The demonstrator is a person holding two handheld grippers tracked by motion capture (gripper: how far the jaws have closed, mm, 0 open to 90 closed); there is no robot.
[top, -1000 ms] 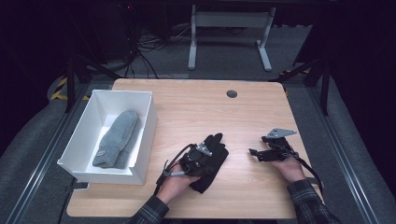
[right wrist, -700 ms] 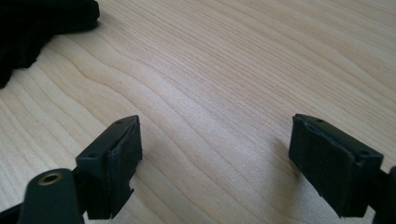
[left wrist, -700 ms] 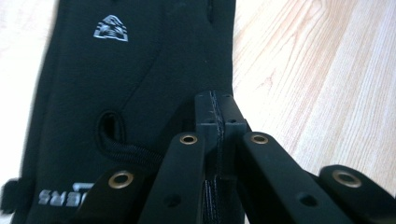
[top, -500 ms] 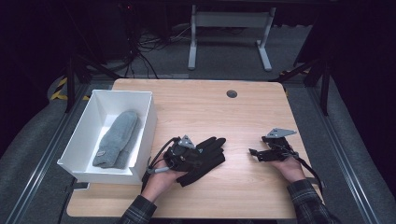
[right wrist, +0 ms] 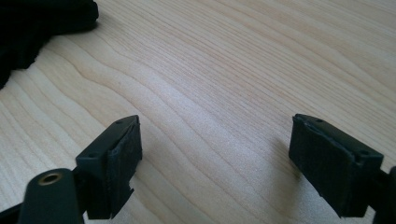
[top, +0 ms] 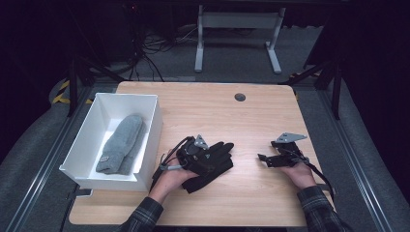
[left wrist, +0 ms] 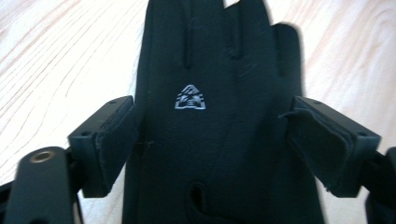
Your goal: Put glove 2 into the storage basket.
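Black padded jaws of the left gripper [left wrist: 212,144] stand spread on either side of a black glove [left wrist: 219,116] lying flat on the wooden table [top: 270,116]. Right gripper [top: 265,159], released, rests apart. A grey mitten [top: 121,144] lies in the white bin [top: 153,121].

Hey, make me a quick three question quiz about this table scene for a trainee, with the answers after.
1. True or false: the grey mitten lies inside the white bin.
2. What sits between the left gripper jaws? A) black glove B) grey mitten C) nothing
3. Fill in: the right gripper has its jaws spread over bare ____.

Key
1. True.
2. A, the black glove; whether the pads clamp it is unclear.
3. Table.
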